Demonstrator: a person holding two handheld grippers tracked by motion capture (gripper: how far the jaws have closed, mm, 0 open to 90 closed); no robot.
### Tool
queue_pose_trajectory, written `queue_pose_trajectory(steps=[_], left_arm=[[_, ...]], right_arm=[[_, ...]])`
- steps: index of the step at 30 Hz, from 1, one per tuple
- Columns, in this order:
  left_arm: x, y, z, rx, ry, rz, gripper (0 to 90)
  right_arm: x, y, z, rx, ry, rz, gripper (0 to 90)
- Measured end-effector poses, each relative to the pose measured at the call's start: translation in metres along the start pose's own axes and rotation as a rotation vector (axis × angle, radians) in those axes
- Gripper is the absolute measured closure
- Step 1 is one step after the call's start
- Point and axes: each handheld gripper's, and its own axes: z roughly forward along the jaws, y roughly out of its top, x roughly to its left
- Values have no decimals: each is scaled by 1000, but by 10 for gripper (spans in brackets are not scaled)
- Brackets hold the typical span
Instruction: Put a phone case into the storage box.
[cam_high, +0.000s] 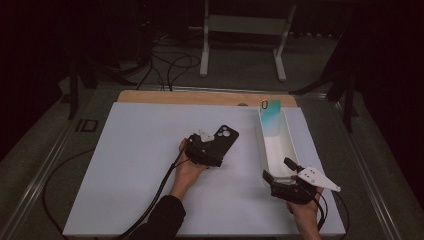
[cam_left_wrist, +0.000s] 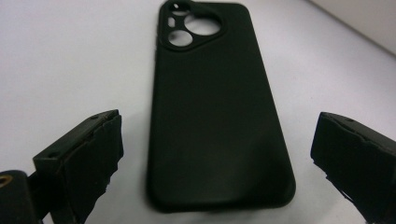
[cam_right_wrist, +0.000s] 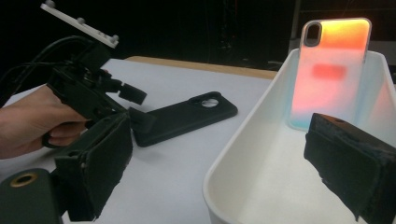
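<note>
Counter: white board (cam_high: 140, 165) in a dark room.
Tray: white tray (cam_high: 287, 145), gradient phone case (cam_right_wrist: 329, 70) leaning upright at its far end.
Black phone case (cam_left_wrist: 217, 107): flat on counter.
Left gripper (cam_left_wrist: 212, 154): fingers spread, astride the black case's near end.
Right gripper (cam_right_wrist: 219, 168): fingers spread, empty, at the tray's near end.

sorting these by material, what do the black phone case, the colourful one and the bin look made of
Black phone case: probably soft silicone or rubbery plastic, since it is matte with rounded edges. Colourful phone case: likely glossy hard plastic, with a translucent orange-to-teal gradient. White bin: smooth moulded plastic, judging by its thin walls and rounded rim.
</note>
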Motion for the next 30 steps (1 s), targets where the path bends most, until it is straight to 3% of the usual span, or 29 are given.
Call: queue_pose_trajectory(steps=[8, 11, 19, 25, 30], left_arm=[[-3, -1, 8, 43, -5, 5, 67], [-4, -4, 11, 68, 19, 13, 91], [-2, -4, 9, 89, 31, 31, 122], [4, -9, -3, 126, 41, 46, 124], [15, -26, -24, 142, 56, 59, 124]], right_arm=[[-1, 0, -1, -4, -2, 3, 78], [-1, 0, -1, -4, -3, 2, 79], [-1, 0, -1, -5, -5, 1, 78], [-2, 0, -2, -4, -7, 6, 78], [-3, 0, -2, -3, -10, 6, 79]])
